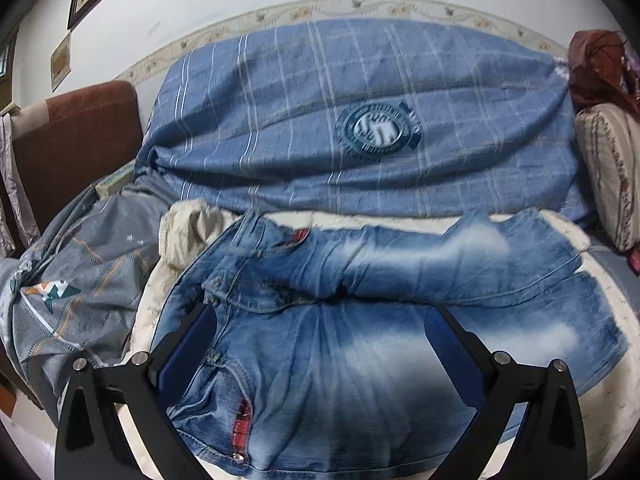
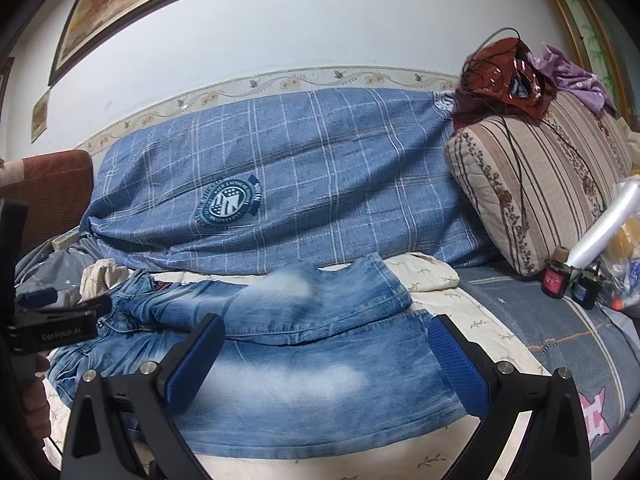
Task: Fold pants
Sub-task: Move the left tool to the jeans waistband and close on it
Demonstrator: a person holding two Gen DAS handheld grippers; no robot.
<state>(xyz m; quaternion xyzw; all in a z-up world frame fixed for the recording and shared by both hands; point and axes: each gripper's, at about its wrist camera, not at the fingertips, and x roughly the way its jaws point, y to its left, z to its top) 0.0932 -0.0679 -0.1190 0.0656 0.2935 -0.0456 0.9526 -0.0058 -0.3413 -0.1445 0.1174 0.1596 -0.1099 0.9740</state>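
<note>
A pair of faded blue jeans lies flat on a cream quilted sheet, waist to the left, legs running right. In the right wrist view the jeans show both legs, the far leg bent over the near one. My left gripper hovers open above the waist and hip area, with nothing between its blue pads. Over the near leg my right gripper is open too, holding nothing. The left gripper also appears at the left edge of the right wrist view.
A blue plaid cover drapes the sofa back behind the jeans. A grey patterned blanket and a cream cloth lie left. A striped cushion, small bottles and plastic bags sit right.
</note>
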